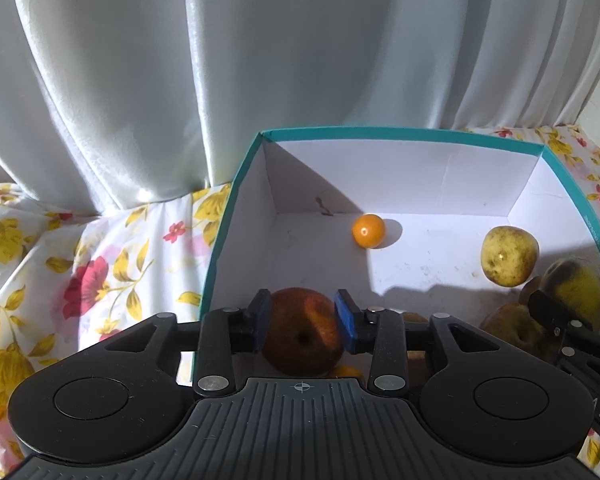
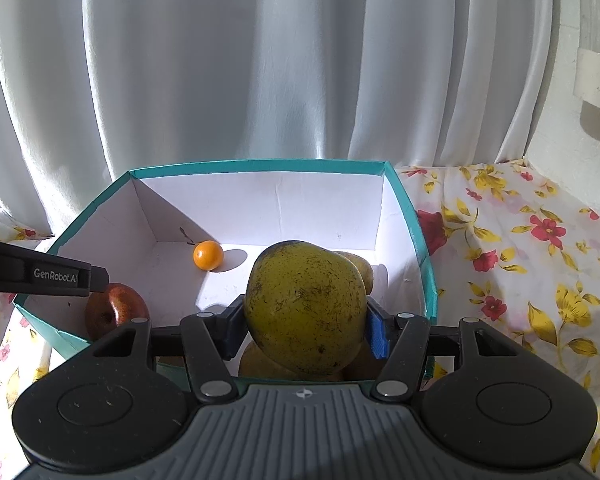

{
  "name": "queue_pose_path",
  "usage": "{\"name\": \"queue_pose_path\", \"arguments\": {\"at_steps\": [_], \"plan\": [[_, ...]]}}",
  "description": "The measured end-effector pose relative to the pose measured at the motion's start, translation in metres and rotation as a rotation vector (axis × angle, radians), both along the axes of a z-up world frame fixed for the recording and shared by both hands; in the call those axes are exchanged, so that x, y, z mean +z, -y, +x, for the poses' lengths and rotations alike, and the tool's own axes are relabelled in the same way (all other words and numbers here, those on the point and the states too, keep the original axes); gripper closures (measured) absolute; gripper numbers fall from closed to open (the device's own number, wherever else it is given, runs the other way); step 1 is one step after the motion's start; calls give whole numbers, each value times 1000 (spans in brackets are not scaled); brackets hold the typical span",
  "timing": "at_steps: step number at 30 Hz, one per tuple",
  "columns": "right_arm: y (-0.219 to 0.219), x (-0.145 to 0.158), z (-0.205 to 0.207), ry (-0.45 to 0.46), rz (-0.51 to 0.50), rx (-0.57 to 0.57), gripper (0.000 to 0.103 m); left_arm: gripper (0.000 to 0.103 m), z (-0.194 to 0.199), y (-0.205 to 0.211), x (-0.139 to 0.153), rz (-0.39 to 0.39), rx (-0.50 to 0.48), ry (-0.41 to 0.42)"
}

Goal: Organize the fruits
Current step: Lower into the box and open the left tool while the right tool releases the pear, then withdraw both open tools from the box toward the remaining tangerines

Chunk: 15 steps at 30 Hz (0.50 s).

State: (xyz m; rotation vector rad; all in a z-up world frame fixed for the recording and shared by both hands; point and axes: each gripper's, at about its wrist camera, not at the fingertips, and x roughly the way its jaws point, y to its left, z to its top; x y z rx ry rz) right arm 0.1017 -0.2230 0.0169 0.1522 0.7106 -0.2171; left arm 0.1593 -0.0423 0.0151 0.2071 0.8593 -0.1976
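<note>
Inside the teal box (image 2: 414, 216), the left gripper (image 1: 303, 320) (marked "GenRobot.AI") grips a reddish apple (image 1: 300, 330) near its left wall; the right gripper (image 2: 305, 322) clasps a speckled yellow-green fruit (image 2: 305, 308) over other fruit by its right wall.

Sunlit pale curtain (image 1: 180, 60) behind — floral cloth (image 2: 520, 240) below.

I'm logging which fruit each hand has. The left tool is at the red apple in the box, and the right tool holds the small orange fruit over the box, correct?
Not quite. The right tool holds a big yellow-green fruit, as the right wrist view shows. The small orange fruit lies on the floor of the box, untouched. The left tool is indeed at the red apple.
</note>
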Motion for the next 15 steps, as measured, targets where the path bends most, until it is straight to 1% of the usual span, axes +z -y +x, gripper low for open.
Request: {"name": "queue_pose_path", "arguments": {"at_steps": [4, 6, 8, 10, 11, 15], "plan": [[-1, 11, -6, 71, -47, -23, 43, 48, -6, -8, 13, -55, 5, 43], [-2, 17, -11, 105, -68, -30, 43, 36, -11, -15, 22, -84, 13, 81], [-2, 22, -15, 124, -77, -34, 42, 31, -16, -23, 30, -97, 23, 123], [-2, 25, -20, 138, -65, -33, 39, 30, -21, -31, 36, -98, 36, 154], [-2, 27, -23, 144, -60, -35, 36, 28, -24, -35, 38, -99, 41, 164], [-6, 29, -36, 150, -51, -28, 32, 28, -36, -50, 40, -103, 50, 181]]}}
